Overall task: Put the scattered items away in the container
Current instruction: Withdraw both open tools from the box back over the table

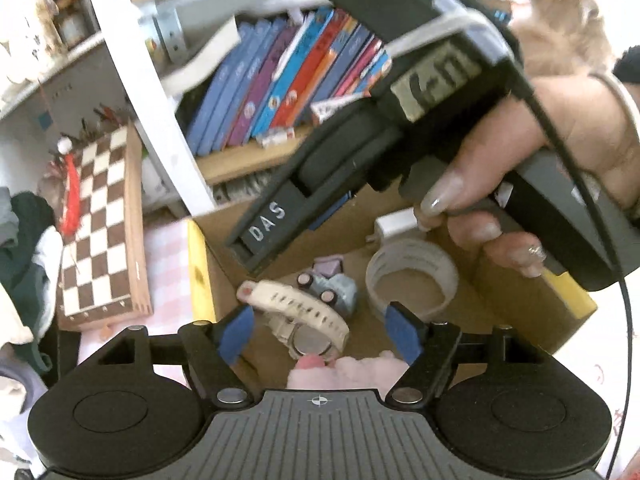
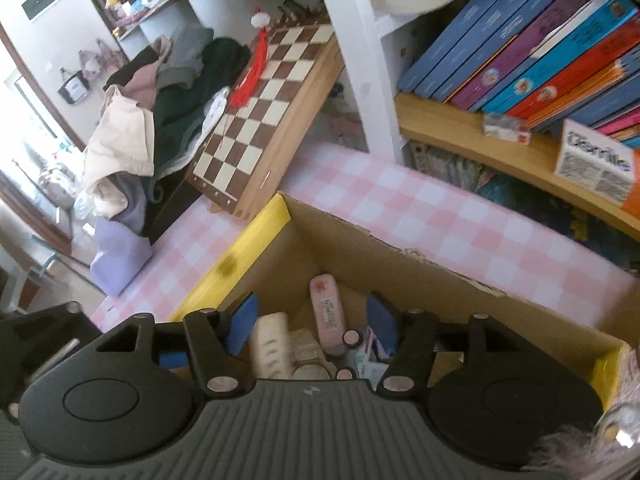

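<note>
A cardboard box (image 1: 208, 280) with yellow-taped rims sits on a pink checked cloth. Inside lie a cream wristwatch (image 1: 304, 316), a small blue toy car (image 1: 334, 290), a roll of clear tape (image 1: 412, 280), a white charger (image 1: 396, 222) and something pink and fluffy (image 1: 352, 372). My left gripper (image 1: 322, 328) is open and empty just above the watch. The right gripper's body (image 1: 400, 92), held in a hand, hangs over the box. In the right wrist view, my right gripper (image 2: 312, 320) is open and empty over the box (image 2: 248, 252), above the watch (image 2: 292, 350) and a pink case (image 2: 328, 316).
A chessboard (image 2: 260, 112) leans against a white shelf post (image 2: 356, 56) left of the box. Books (image 2: 540, 52) fill the wooden shelf behind. A pile of clothes (image 2: 152, 112) lies at far left. Pink checked cloth (image 2: 440, 216) surrounds the box.
</note>
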